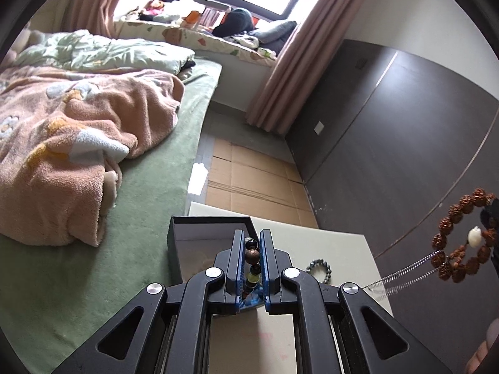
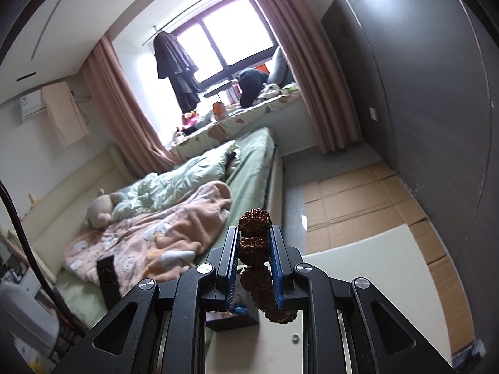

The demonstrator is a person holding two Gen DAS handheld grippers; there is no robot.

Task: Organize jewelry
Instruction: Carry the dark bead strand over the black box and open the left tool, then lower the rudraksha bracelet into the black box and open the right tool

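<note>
My left gripper (image 1: 252, 249) clamps a mixed-bead bracelet (image 1: 252, 257) between its fingers, above the open box (image 1: 199, 233); my right gripper (image 2: 255, 243) pinches the knobbly seed bracelet (image 2: 254, 218) — light, floppy strands, best gripped across a bead.

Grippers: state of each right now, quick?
Left gripper: shut on the mixed-bead bracelet, above the open dark box.
Right gripper: shut on the brown seed-bead bracelet, held up off the table.

text: none legible | labels: none | brands: none | numbers: none
</note>
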